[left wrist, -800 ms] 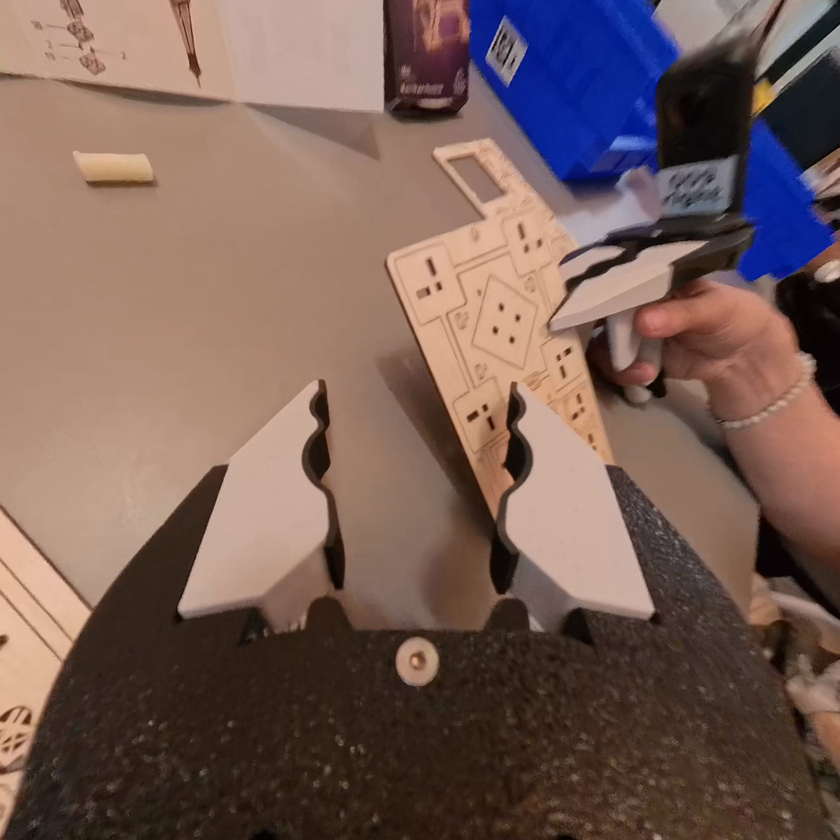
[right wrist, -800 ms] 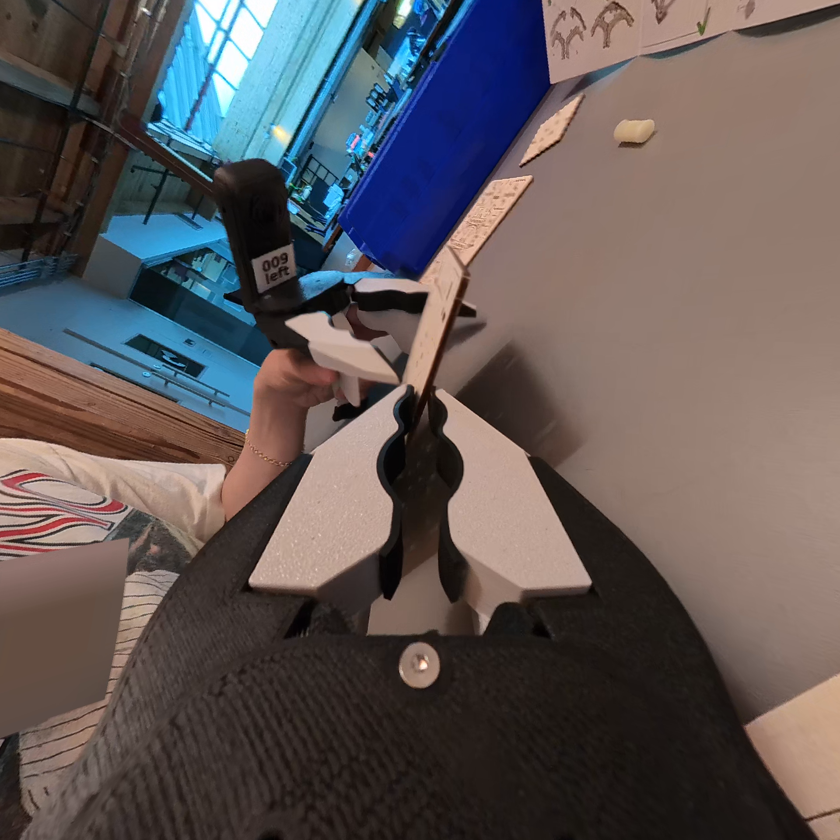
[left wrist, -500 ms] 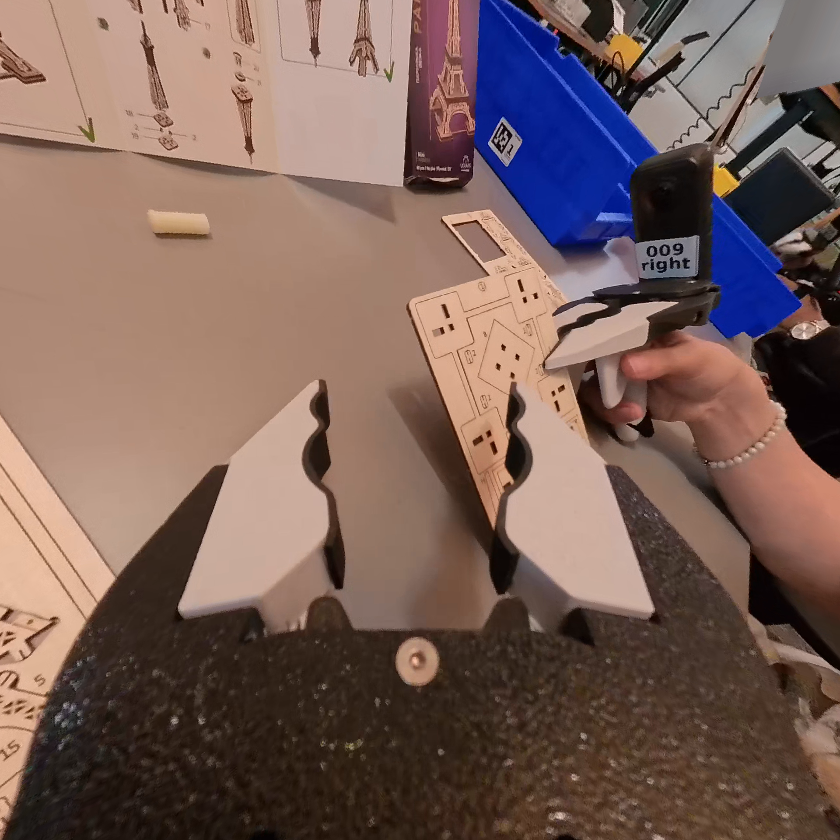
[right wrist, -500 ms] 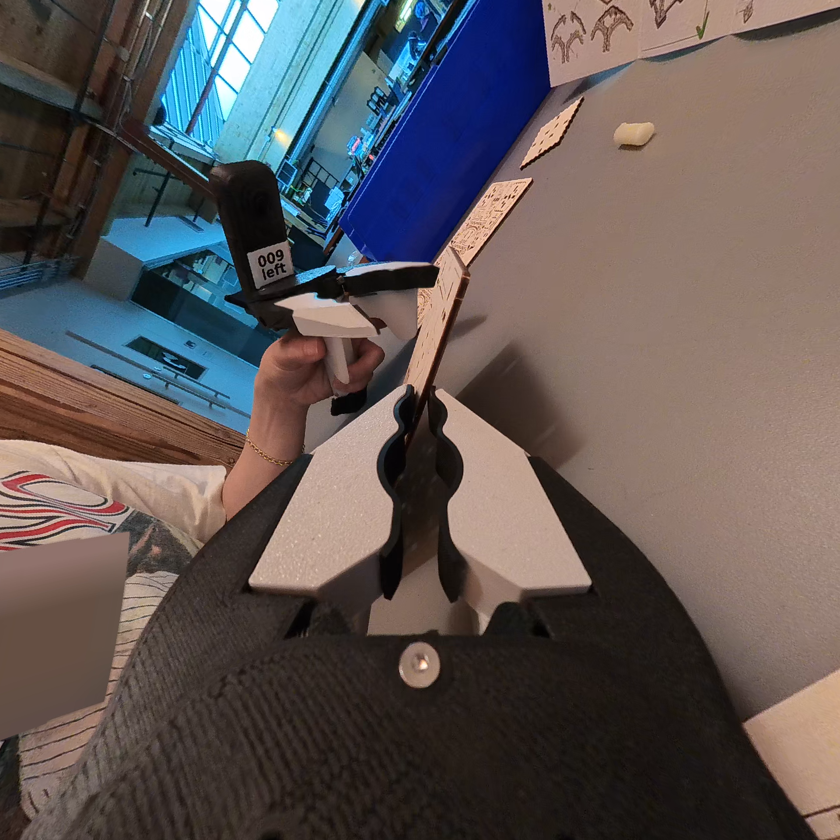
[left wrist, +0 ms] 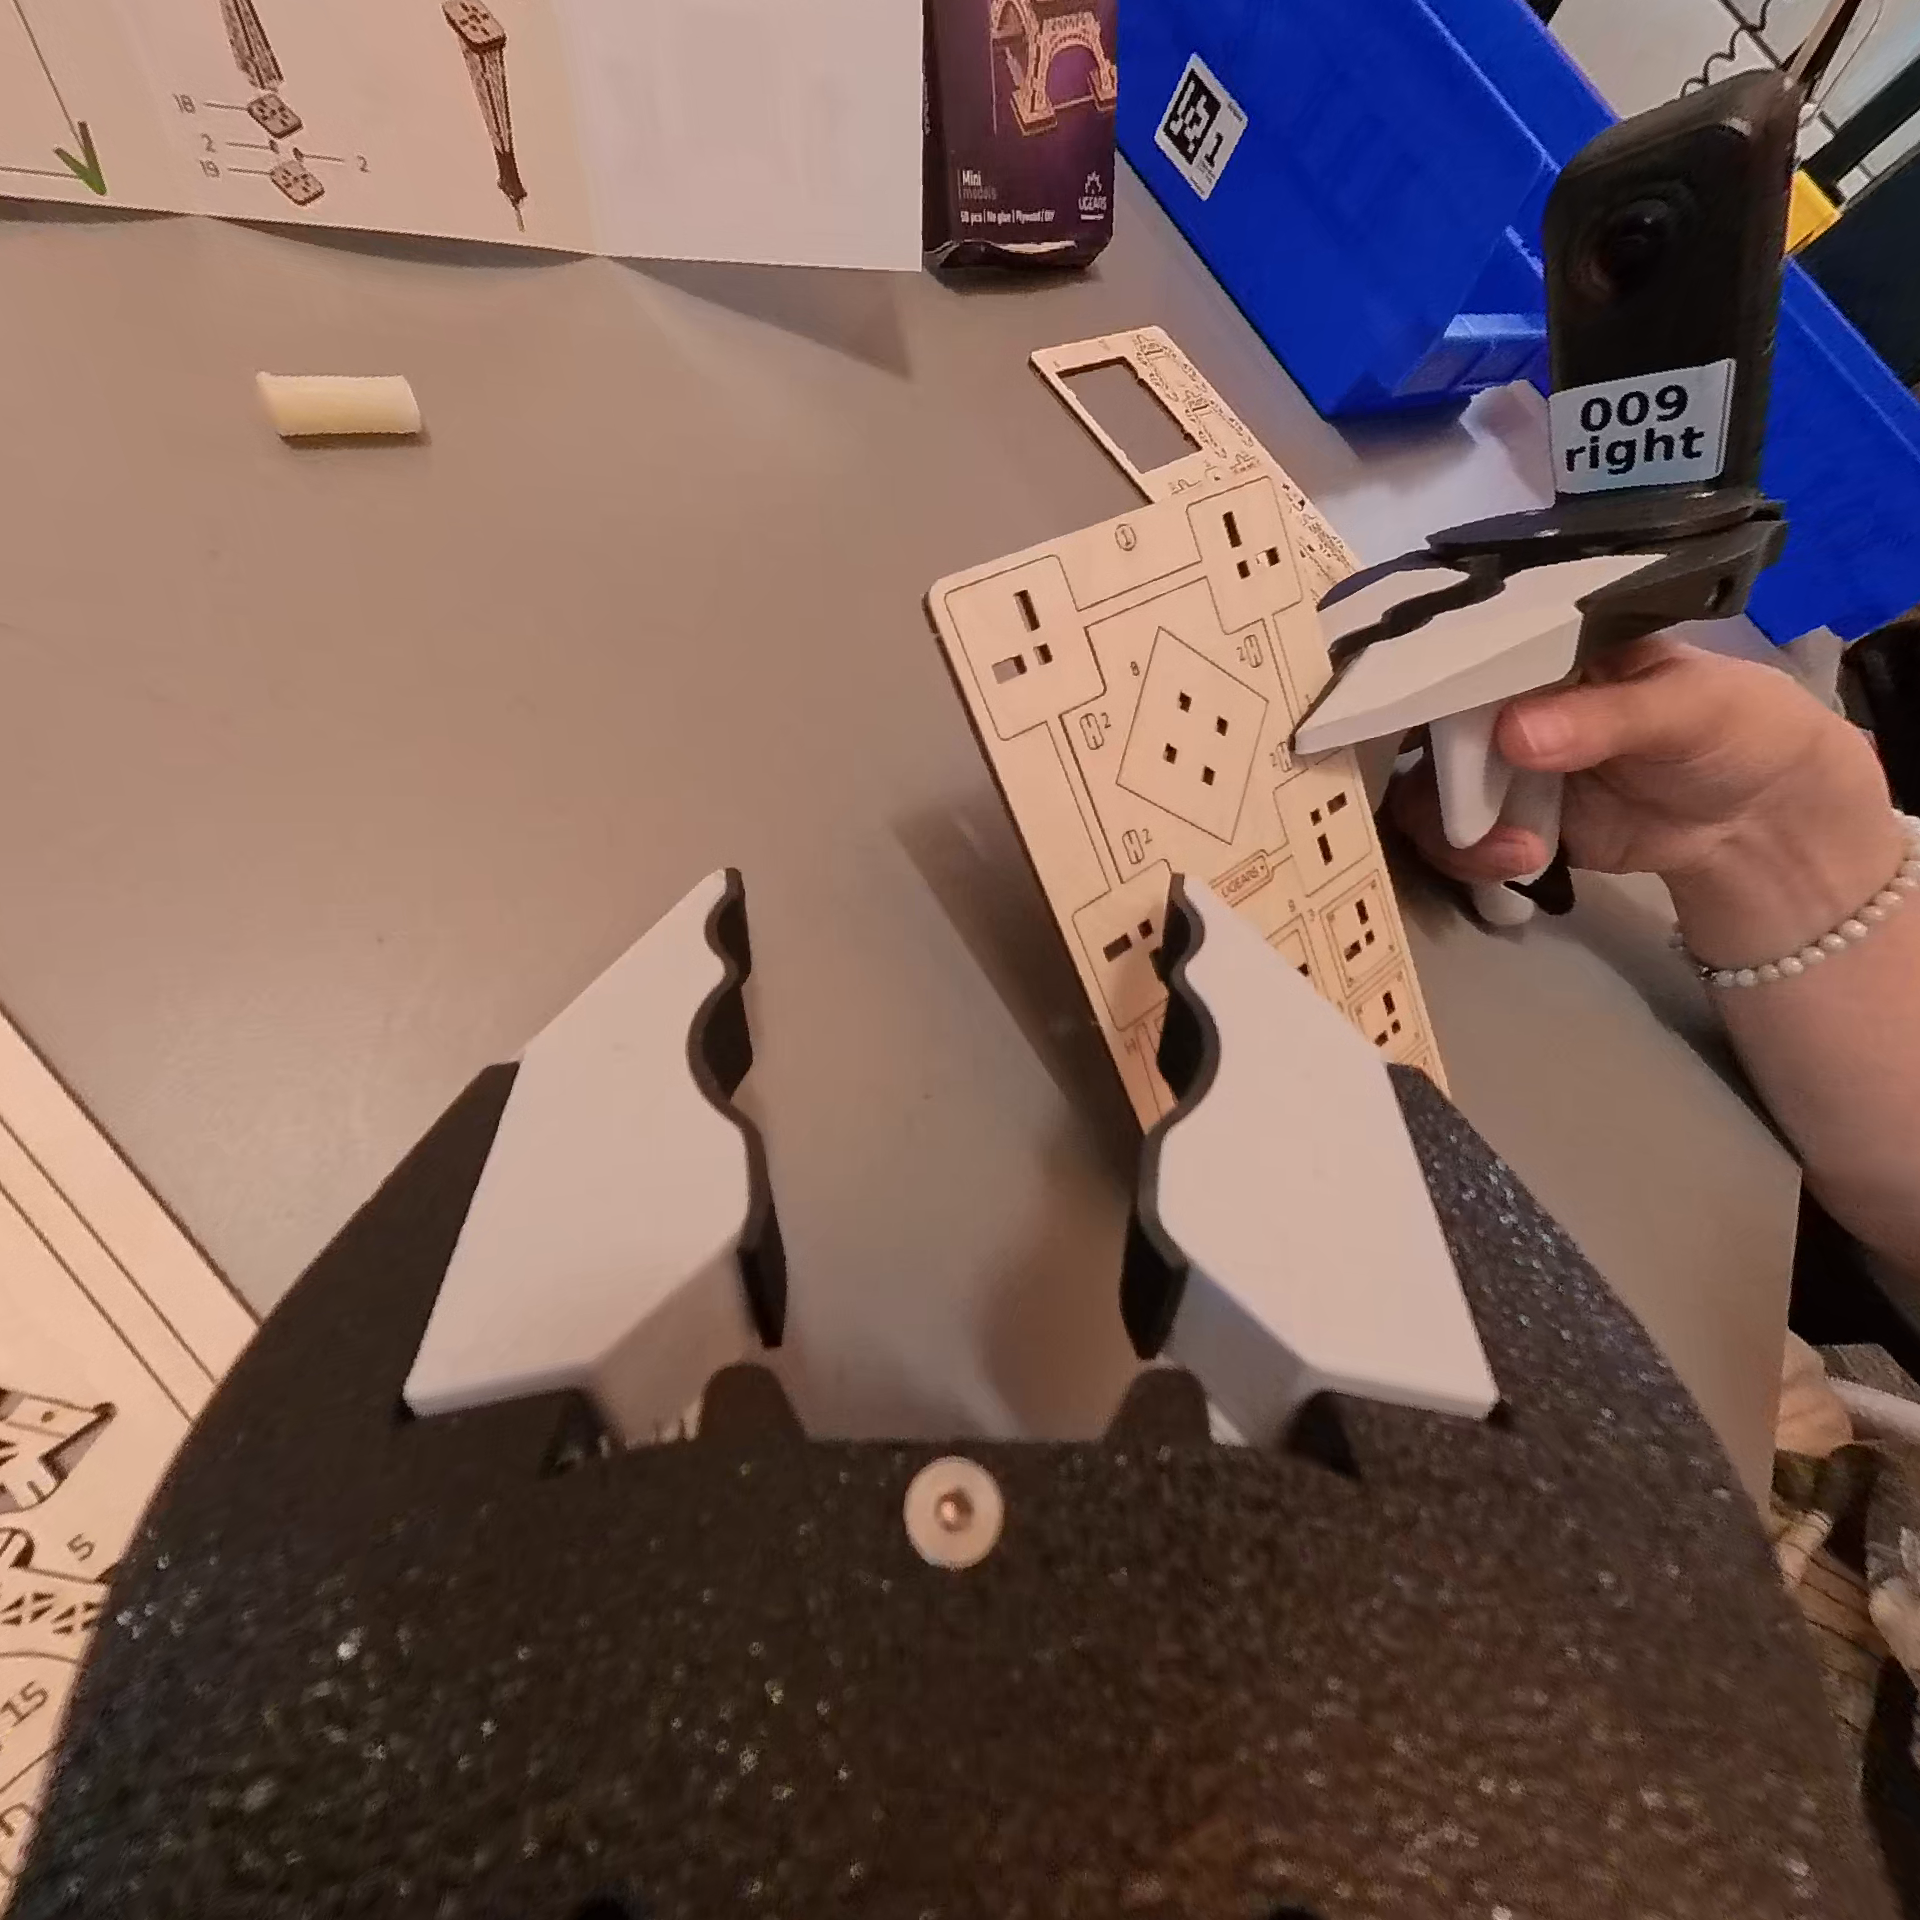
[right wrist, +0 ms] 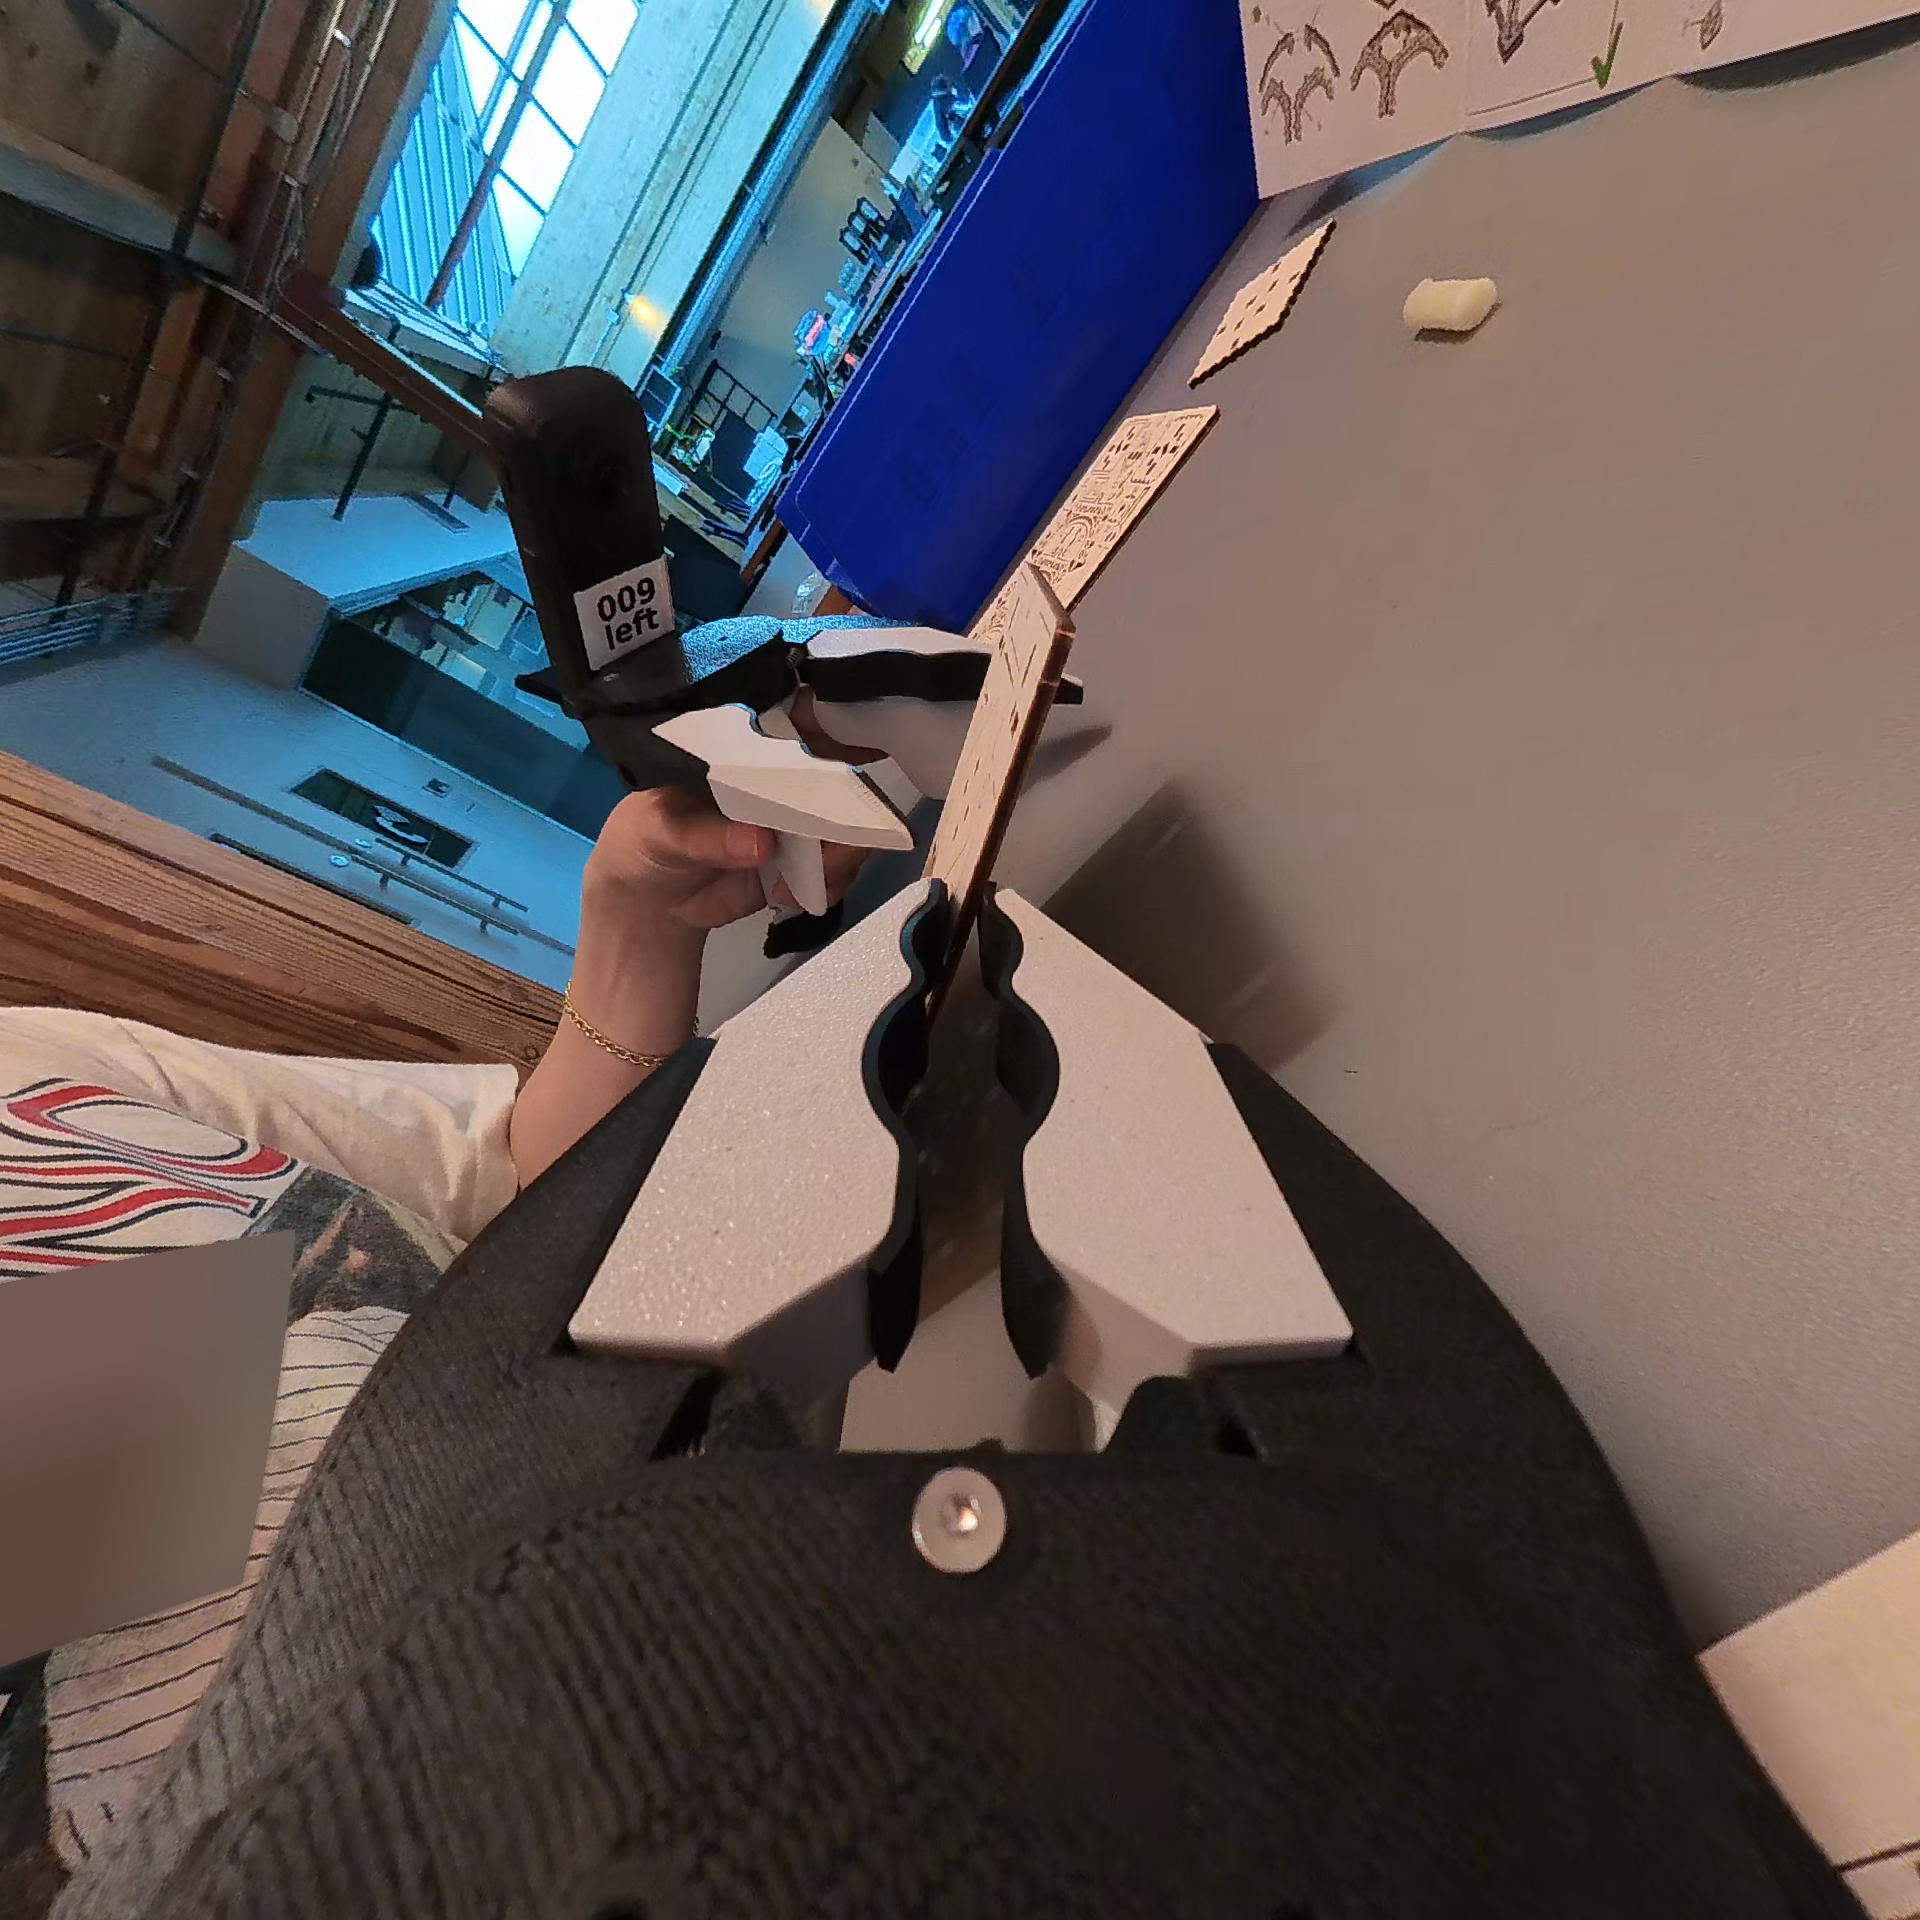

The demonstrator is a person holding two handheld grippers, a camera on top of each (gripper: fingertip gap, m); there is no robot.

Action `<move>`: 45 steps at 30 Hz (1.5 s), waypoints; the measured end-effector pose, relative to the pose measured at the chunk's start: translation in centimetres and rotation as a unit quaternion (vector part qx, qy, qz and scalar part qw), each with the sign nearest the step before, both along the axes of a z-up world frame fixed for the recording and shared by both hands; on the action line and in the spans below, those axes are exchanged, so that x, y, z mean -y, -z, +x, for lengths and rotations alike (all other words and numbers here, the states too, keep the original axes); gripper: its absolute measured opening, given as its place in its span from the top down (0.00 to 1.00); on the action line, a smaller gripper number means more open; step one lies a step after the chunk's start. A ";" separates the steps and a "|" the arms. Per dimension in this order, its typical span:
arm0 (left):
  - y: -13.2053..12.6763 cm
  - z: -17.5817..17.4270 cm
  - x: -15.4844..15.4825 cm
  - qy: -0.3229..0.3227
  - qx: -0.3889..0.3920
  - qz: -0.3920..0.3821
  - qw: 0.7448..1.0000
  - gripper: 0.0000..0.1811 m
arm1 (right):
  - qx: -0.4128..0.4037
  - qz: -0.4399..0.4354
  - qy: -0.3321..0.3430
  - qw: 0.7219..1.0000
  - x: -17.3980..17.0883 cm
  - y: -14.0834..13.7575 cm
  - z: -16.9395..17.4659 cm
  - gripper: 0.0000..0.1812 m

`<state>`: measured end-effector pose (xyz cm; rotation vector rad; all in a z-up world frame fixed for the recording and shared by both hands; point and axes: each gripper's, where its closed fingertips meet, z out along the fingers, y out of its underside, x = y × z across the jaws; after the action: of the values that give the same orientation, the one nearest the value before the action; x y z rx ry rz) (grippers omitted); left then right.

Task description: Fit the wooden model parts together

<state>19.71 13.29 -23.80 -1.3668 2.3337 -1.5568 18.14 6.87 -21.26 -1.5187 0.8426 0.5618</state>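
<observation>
My right gripper (right wrist: 961, 899) is shut on the lower edge of a pale laser-cut wooden sheet (right wrist: 1003, 727) and holds it upright above the grey table (right wrist: 1558, 727). The sheet (left wrist: 1174, 727) shows its cut-out squares and diamond in the left wrist view, with the right gripper (left wrist: 1314, 675) clamped on its right edge. My left gripper (left wrist: 951, 904) is open and empty, its right finger just in front of the sheet's lower part. In the right wrist view the left gripper (right wrist: 987, 758) sits by the sheet's upper half; I cannot tell whether it touches.
A second wooden sheet (left wrist: 1174, 416) lies flat behind the held one. There are also a small square wooden piece (right wrist: 1262, 301) and a white cylinder (left wrist: 338, 405). Instruction pages (left wrist: 416, 104), a purple box (left wrist: 1018, 135) and a blue bin (left wrist: 1351, 208) line the far edge. Another page (left wrist: 62, 1351) lies near left. From the left gripper's tips to the white cylinder (left wrist: 338, 405) is close to 12 cm.
My left gripper has shifted and tilted slightly beside the sheet and stays open. The right gripper keeps holding the sheet in about the same place.
</observation>
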 end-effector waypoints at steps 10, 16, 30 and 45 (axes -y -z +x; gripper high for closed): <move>0.3 -0.2 0.2 0.008 -0.004 0.006 1.000 0.57 | -0.001 0.000 0.000 1.000 0.0 0.0 0.0 0.98; 0.7 -0.1 0.0 0.003 -0.002 0.024 1.000 0.57 | -0.001 -0.001 0.001 1.000 0.0 0.1 0.0 0.98; 1.0 -0.1 0.0 0.001 -0.007 0.030 1.000 0.56 | -0.003 -0.005 0.002 1.000 0.0 0.2 0.1 0.98; 1.1 -0.1 0.0 0.001 -0.009 0.030 1.000 0.57 | -0.005 -0.004 0.003 1.000 0.0 0.2 0.1 0.98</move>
<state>19.61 13.29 -24.88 -1.3716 2.3719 -1.4696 18.25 6.86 -21.46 -1.5223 0.8580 0.5634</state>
